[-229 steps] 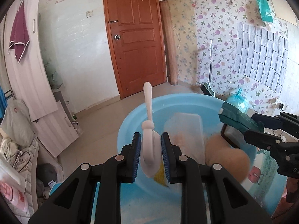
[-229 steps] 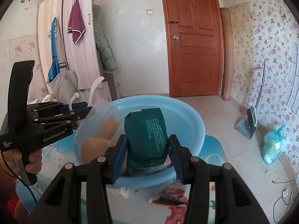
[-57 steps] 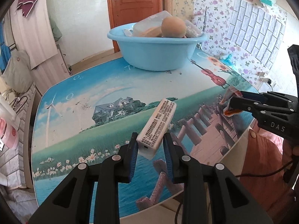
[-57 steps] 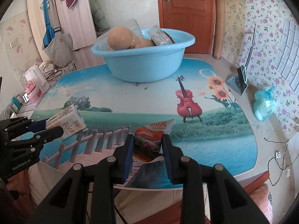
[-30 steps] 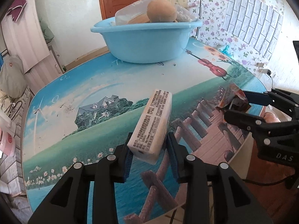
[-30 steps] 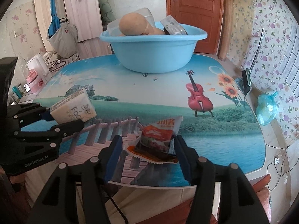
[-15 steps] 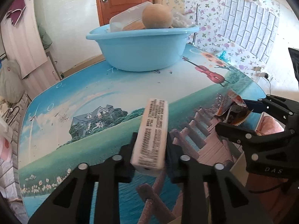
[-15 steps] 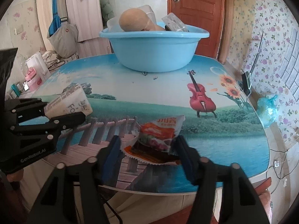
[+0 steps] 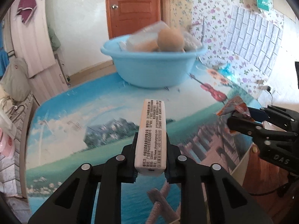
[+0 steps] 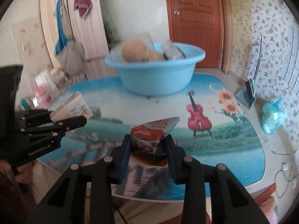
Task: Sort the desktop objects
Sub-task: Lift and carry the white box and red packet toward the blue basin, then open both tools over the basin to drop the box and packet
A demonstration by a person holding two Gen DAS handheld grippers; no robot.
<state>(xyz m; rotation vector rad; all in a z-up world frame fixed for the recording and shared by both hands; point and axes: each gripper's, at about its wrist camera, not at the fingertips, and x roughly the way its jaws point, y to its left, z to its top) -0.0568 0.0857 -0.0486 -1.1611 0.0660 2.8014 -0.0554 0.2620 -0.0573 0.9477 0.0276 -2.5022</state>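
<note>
Left gripper (image 9: 150,155) clamps a beige printed box (image 9: 152,134), right gripper (image 10: 147,150) pinches a red snack packet (image 10: 149,136), both lifted above the table (image 10: 233,149), likely bound for the blue basin (image 10: 155,74).

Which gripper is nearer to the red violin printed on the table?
The right gripper, shut on the snack packet, sits just left of the violin. The left gripper, shut on the beige box, is farther to the left.

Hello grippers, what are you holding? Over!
Left gripper shut on beige box. Right gripper shut on snack packet. Blue basin ahead, already loaded. Path clear.
</note>
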